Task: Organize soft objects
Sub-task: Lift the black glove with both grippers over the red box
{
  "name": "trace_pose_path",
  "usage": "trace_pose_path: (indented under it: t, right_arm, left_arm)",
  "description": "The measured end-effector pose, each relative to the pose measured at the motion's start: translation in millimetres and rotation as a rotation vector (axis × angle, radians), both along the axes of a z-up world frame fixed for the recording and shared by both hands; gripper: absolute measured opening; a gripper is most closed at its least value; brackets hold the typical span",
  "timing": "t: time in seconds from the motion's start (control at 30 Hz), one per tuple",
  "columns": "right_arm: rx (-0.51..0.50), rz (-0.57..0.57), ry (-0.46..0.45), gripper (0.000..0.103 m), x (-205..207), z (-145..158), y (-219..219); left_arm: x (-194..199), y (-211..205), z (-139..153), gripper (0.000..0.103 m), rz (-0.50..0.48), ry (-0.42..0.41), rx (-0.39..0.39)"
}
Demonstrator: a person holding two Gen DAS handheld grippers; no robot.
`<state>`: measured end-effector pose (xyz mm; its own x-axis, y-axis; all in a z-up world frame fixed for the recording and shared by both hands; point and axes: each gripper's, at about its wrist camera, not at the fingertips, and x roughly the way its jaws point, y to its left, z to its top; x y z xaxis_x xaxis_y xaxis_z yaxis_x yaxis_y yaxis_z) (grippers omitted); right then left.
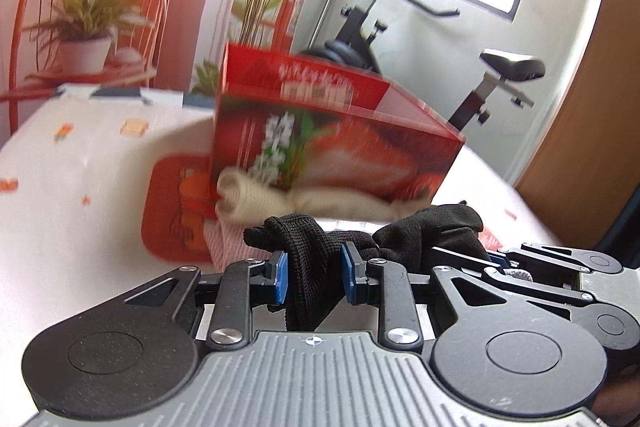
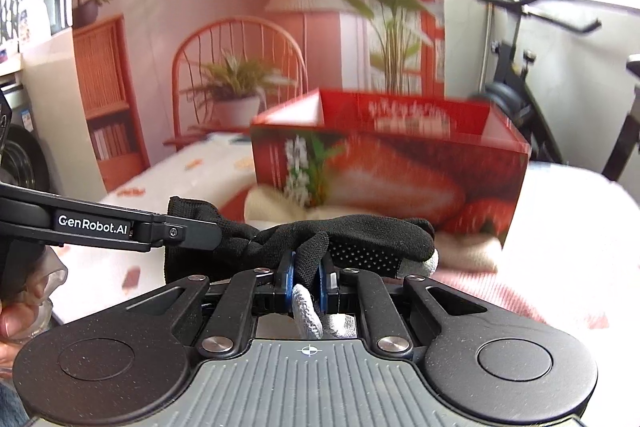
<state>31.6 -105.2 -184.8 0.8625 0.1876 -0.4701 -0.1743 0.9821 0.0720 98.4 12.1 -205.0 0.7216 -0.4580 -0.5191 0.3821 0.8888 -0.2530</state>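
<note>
Left gripper: your blue pads pinch one end of the black glove.
Right gripper: clamped tight on the glove's other end, grey fingertip poking back through the jaws.
Glove: strung between both grippers, just in front of the red strawberry box, above the cream towel.
Technique: keep both grips firm and level, clear the box rim, then let go inside.
Writing: "GenRobot.AI" on the left gripper's arm; box lettering is too blurred to read.
</note>
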Motion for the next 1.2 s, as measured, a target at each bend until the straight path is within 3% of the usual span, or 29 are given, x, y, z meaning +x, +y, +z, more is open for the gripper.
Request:
trace_pose_path:
  t: [0.37,0.73,0.97,1.2]
  right_arm:
    - [0.014,-0.011,-0.115,0.01,38,63,-22]
    - [-0.018,-0.015,-0.096,0.01,145,108,-56]
    - [-0.012,-0.038,-0.009,0.01,226,106,-74]
    - [-0.025,-0.06,0.129,0.01,296,77,-81]
  left_arm:
    - [33,-18,63,0.028,-0.007,-0.12,-0.027]
    - [121,-45,101,0.028,0.008,-0.129,-0.01]
    - [187,-57,98,0.029,0.025,-0.075,-0.008]
    - [238,-62,73,0.032,0.032,-0.006,0.032]
